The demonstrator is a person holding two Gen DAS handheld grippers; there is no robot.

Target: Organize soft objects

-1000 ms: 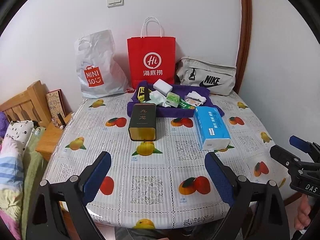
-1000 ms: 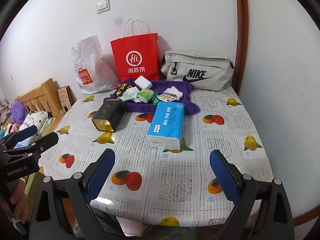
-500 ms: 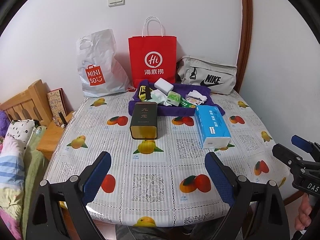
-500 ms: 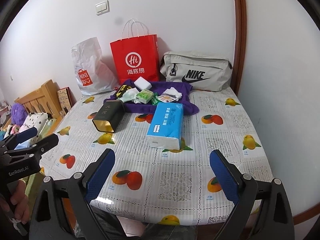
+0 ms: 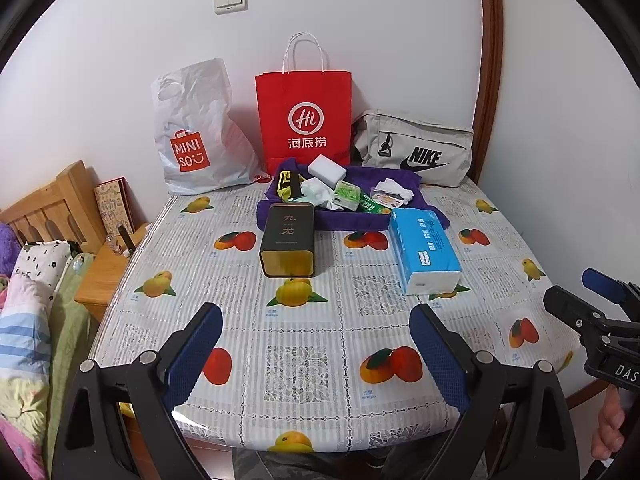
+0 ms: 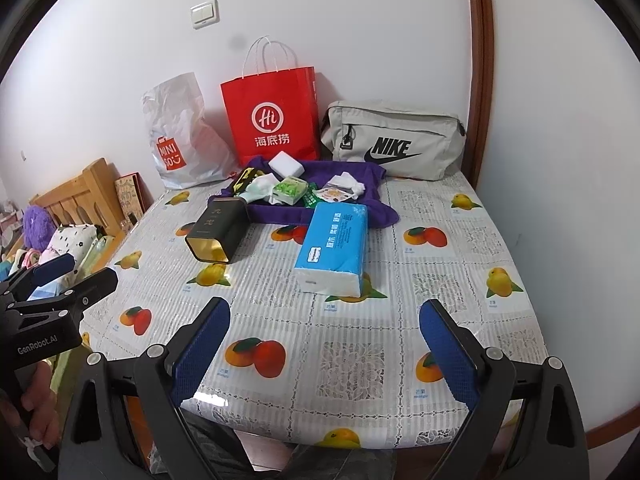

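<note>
A purple cloth [image 5: 352, 216] [image 6: 360, 196] lies at the back of the table with a white sponge block [image 5: 326, 168] [image 6: 285, 165], crumpled tissues [image 5: 318, 192], a green packet [image 5: 346, 194] [image 6: 290, 191] and small wrappers on it. A blue tissue pack [image 5: 424, 248] [image 6: 334, 246] lies in front of it. My left gripper [image 5: 316, 344] is open and empty above the near table edge. My right gripper [image 6: 326, 344] is open and empty, also near the front edge.
A dark tea tin [image 5: 287, 240] [image 6: 218, 232] lies on its side, left of the tissue pack. A Miniso plastic bag [image 5: 196, 136], a red paper bag [image 5: 306, 120] and a grey Nike pouch [image 5: 416, 148] stand against the wall. A bed and wooden nightstand [image 5: 104, 268] are at left.
Both grippers have drawn back slightly, so the table looks a little farther away. The objects have not moved.
</note>
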